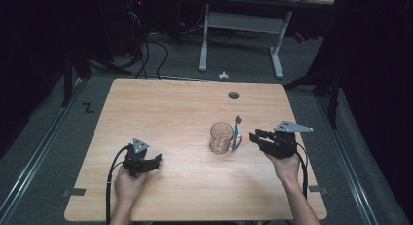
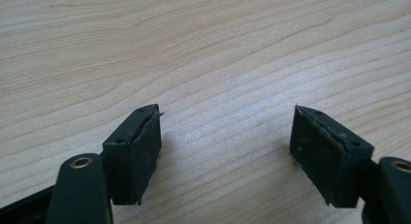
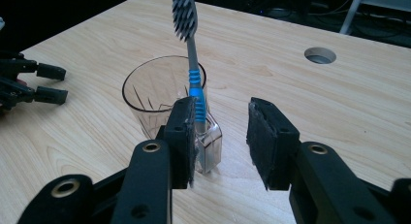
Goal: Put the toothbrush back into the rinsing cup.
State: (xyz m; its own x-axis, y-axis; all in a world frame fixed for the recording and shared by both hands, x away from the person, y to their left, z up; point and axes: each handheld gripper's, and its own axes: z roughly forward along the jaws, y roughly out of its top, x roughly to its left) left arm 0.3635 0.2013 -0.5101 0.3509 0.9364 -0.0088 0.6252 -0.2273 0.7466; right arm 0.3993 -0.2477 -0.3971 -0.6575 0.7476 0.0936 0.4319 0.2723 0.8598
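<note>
left gripper: black body, grey three-cornered plate on top, black cable trailing behind the fingers
right gripper: black body, larger grey plate behind the fingers, black cable
pads: dark, rough, frayed edges
screws: brass-ringed holes behind the pads
forearms: bare, no sleeves

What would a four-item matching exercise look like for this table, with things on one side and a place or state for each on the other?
Things:
1. glass mug
2. toothbrush
3. left gripper
4. round hole

Places or states:
a. stands upright, bristles on top
b. near the table's far edge
c. jaws open over bare wood
d. clear, with a handle

Pairs: 1-d, 2-a, 3-c, 4-b
</note>
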